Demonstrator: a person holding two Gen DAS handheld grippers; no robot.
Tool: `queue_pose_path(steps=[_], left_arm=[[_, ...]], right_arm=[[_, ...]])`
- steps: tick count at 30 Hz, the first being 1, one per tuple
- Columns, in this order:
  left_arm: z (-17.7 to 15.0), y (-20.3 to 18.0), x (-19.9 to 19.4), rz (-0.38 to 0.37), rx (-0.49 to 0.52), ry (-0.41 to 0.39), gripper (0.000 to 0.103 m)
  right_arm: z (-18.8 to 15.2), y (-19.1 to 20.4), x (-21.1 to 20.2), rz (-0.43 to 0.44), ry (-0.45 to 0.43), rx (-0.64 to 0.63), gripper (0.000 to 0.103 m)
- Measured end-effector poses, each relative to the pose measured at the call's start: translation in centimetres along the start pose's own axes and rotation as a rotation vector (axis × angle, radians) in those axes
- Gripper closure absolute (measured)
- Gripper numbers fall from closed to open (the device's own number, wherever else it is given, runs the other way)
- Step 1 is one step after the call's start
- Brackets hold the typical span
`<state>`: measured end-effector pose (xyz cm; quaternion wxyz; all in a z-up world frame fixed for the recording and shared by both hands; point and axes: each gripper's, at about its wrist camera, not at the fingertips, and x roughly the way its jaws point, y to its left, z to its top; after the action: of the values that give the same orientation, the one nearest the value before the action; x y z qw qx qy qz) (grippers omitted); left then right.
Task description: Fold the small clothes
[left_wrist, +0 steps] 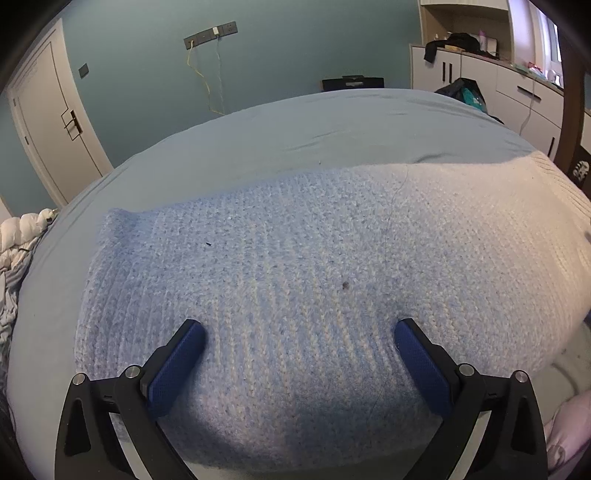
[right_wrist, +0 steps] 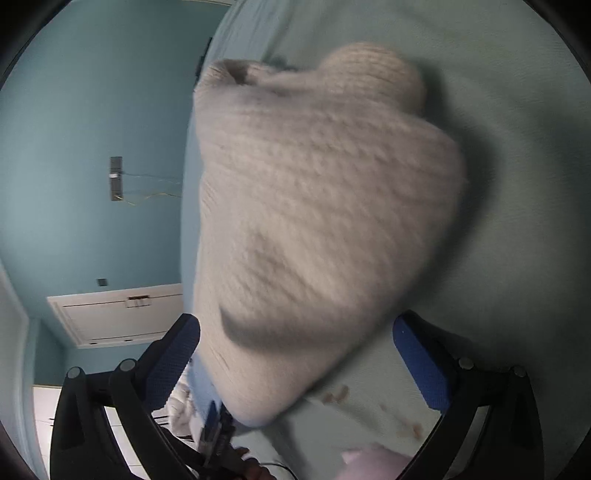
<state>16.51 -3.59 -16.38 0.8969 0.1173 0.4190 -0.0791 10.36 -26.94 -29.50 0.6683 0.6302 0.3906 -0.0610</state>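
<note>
A knitted sweater, pale blue fading to cream [left_wrist: 295, 273], lies spread flat on the light blue bed sheet [left_wrist: 295, 125]. My left gripper [left_wrist: 299, 343] is open, its blue pads [left_wrist: 184, 354] resting wide apart on the sweater's near part. In the right wrist view the cream part of the sweater [right_wrist: 314, 206] is bunched and blurred over the sheet [right_wrist: 517, 184]. My right gripper [right_wrist: 295, 347] is open, with the cloth lying between its fingers but not clamped.
A white door [left_wrist: 48, 122] and a wall socket with cables [left_wrist: 210, 33] are behind the bed. White cabinets with clutter [left_wrist: 498, 74] stand at the right. A white quilt [left_wrist: 18, 240] is bunched at the left edge. Pink cloth [right_wrist: 373, 461] lies near the front.
</note>
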Motion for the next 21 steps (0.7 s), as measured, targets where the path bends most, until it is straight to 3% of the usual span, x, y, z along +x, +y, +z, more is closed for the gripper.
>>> queue_pose_path(steps=[4, 8, 11, 14, 16, 21], left_arm=[[-0.1, -0.2, 0.0, -0.005, -0.01, -0.006, 0.0], [0.0, 0.1, -0.1, -0.021, -0.021, -0.002, 0.0], [0.0, 0.6, -0.4, -0.033, -0.023, 0.01, 0.0], [0.6, 1.6, -1.5, -0.029, -0.04, 0.05, 0.0], [1.0, 2.2, -2.7, 0.012, -0.052, 0.07, 0.0], [2.9, 2.6, -6.7, 0.009, -0.066, -0.039, 0.0]], right_arm=[[0.8, 1.8, 1.0, -0.054, -0.095, -0.078, 0.002], [0.3, 2.5, 0.3, -0.107, -0.215, -0.145, 0.046], [-0.3, 3.4, -0.9, -0.099, -0.266, -0.204, 0.057], [-1.9, 5.9, -2.8, -0.136, -0.348, -0.346, 0.059], [-2.2, 7.0, -3.8, -0.144, -0.398, -0.432, 0.059], [-4.1, 9.0, -6.9, -0.177, -0.536, -0.602, 0.06]])
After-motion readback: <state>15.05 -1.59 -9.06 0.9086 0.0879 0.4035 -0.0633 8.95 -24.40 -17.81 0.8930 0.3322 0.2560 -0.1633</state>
